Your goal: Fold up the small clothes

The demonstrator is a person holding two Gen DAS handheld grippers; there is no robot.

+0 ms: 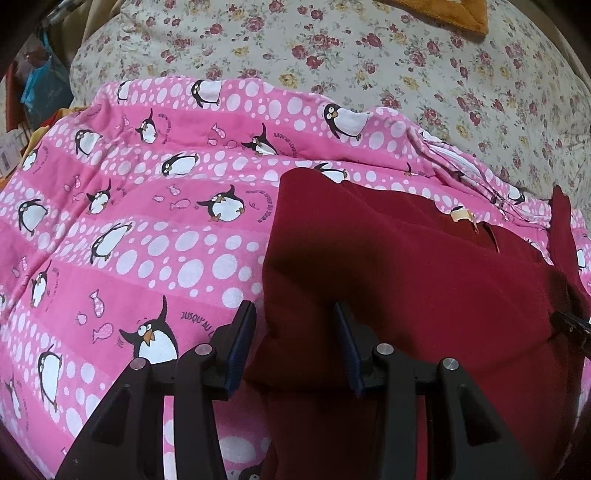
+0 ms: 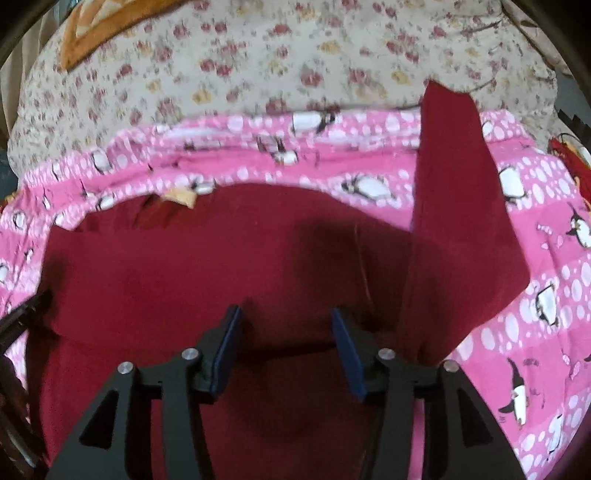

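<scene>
A dark red garment (image 1: 406,266) lies on a pink penguin-print sheet (image 1: 147,221). It fills the middle of the right wrist view (image 2: 221,266), with one sleeve (image 2: 461,206) sticking out to the far right and a cream neck label (image 2: 181,195) at its far edge. My left gripper (image 1: 295,314) is open, its jaws astride the garment's left edge. My right gripper (image 2: 284,317) is open just above the garment's near part. The other gripper's tip shows at the right edge of the left wrist view (image 1: 572,325) and at the left edge of the right wrist view (image 2: 26,314).
A floral bedspread (image 1: 369,55) lies beyond the pink sheet, also in the right wrist view (image 2: 258,55). An orange cloth (image 1: 450,14) lies at the far side. Clutter (image 1: 33,92) stands off the bed's left.
</scene>
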